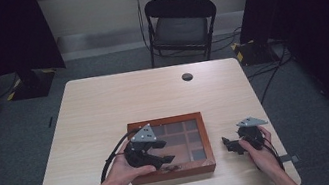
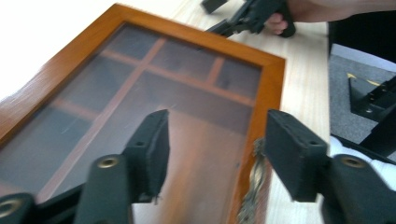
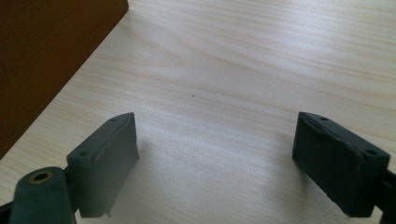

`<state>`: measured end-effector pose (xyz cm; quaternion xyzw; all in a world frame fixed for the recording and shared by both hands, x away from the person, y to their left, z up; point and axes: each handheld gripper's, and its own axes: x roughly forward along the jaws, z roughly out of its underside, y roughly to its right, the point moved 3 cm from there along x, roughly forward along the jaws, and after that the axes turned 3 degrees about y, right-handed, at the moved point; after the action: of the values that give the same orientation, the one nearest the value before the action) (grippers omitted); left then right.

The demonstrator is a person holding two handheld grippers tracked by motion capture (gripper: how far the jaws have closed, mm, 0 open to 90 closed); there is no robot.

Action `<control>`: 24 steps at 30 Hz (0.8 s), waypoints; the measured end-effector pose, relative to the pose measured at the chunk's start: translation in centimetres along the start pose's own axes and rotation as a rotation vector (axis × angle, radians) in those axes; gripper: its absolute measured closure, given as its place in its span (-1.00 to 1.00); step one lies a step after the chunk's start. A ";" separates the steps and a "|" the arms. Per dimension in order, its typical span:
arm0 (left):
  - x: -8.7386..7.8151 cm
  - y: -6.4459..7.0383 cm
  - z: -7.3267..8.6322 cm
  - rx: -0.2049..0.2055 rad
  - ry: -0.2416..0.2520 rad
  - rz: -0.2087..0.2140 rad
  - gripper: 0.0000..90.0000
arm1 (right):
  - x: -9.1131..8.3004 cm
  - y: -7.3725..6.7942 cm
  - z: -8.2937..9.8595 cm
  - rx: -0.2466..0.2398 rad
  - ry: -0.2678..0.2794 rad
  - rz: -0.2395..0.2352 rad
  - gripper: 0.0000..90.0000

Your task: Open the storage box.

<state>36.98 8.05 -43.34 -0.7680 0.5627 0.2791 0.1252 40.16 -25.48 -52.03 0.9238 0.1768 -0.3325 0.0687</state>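
Left gripper [image 1: 158, 153], jaws spread, hovers over the glass-lidded wooden box [image 1: 130, 127]; right gripper [image 1: 229, 143], jaws spread, sits beside it on the table [image 1: 103, 102].

Left gripper [image 1: 155, 152] jaws apart, angled rightward; right gripper [image 1: 231, 144] jaws apart, pointing left, held low.
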 end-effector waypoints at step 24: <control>0.8 1.0 2.2 -0.004 -0.004 0.133 0.83 | 0.0 0.0 0.0 -0.003 0.000 -0.002 -0.70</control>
<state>35.61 8.18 -45.48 -0.7284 0.6119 0.2895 0.1061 40.17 -25.49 -52.03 0.9235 0.1781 -0.3324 0.0699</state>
